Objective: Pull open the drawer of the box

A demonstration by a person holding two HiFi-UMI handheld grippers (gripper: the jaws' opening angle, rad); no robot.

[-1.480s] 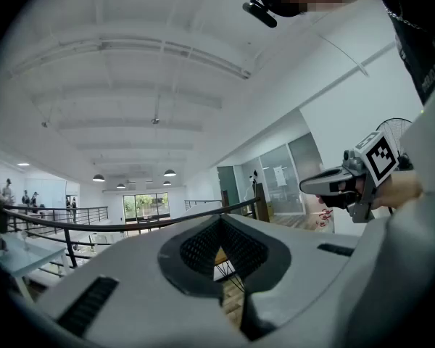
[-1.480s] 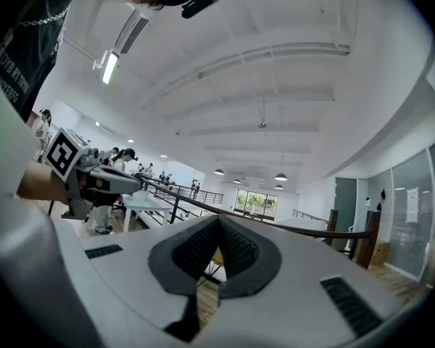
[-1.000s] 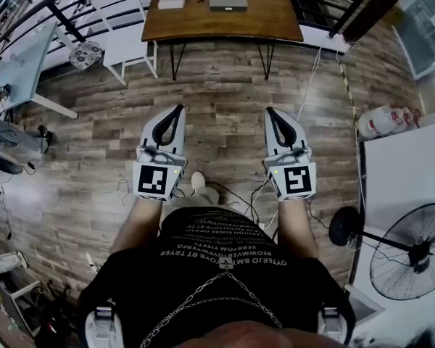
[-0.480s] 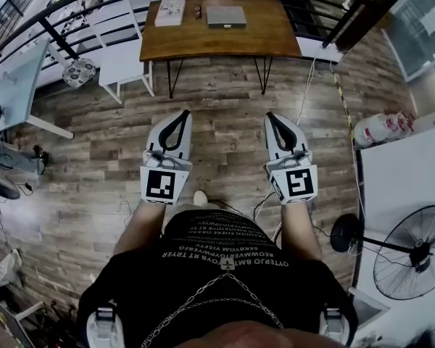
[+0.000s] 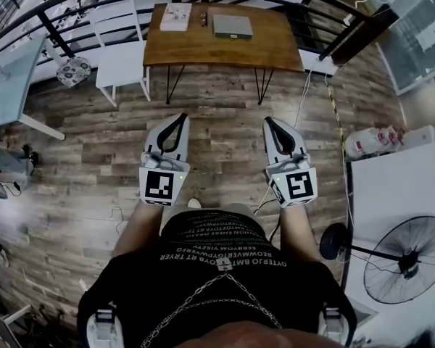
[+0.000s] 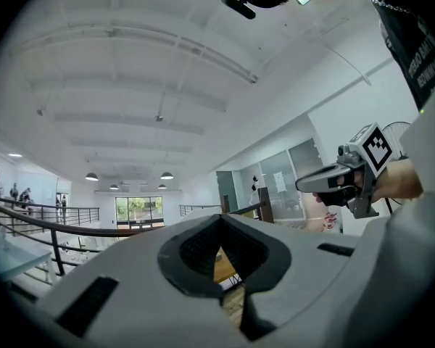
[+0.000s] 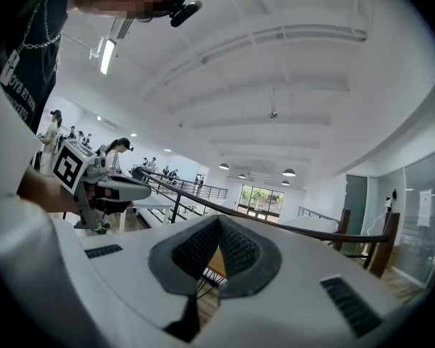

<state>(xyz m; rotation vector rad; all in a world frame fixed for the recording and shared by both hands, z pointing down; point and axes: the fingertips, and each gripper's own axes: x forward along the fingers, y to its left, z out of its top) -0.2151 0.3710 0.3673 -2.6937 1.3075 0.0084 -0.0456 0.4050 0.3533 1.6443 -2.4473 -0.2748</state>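
- Grey-brown wood-plank floor (image 5: 225,85): it fills most of my head view, and I see both grippers over it, well short of the furniture.
- Person in a black printed shirt with a neck chain (image 5: 217,267): bottom of the head view, one forearm reaching to each gripper.
- White flat-topped surface (image 5: 399,187): at the right edge, with a black pedestal fan in a round wire cage (image 5: 404,259) beside it.
- Brown wooden surface on black hairpin legs (image 5: 275,38): at the top of the head view, ahead of both grippers.
- White chair (image 5: 123,53): just left of the wooden surface.
- Left gripper, white shell with black pads (image 5: 180,117): pointing towards the wooden surface; in its own view (image 6: 219,220) I read the pads meeting at the tip, with nothing between them.
- Right gripper, same build (image 5: 269,121): level with the left one and well apart from it; its own view (image 7: 219,222) shows the pads together and empty.
- Flat grey rectangular box (image 5: 232,26): lying on the wooden surface near its middle, far from both grippers; its drawer is too small for me to make out.
- White flat printed box (image 5: 175,17): at the left end of the same surface, with a small dark item (image 5: 203,19) between the two boxes.
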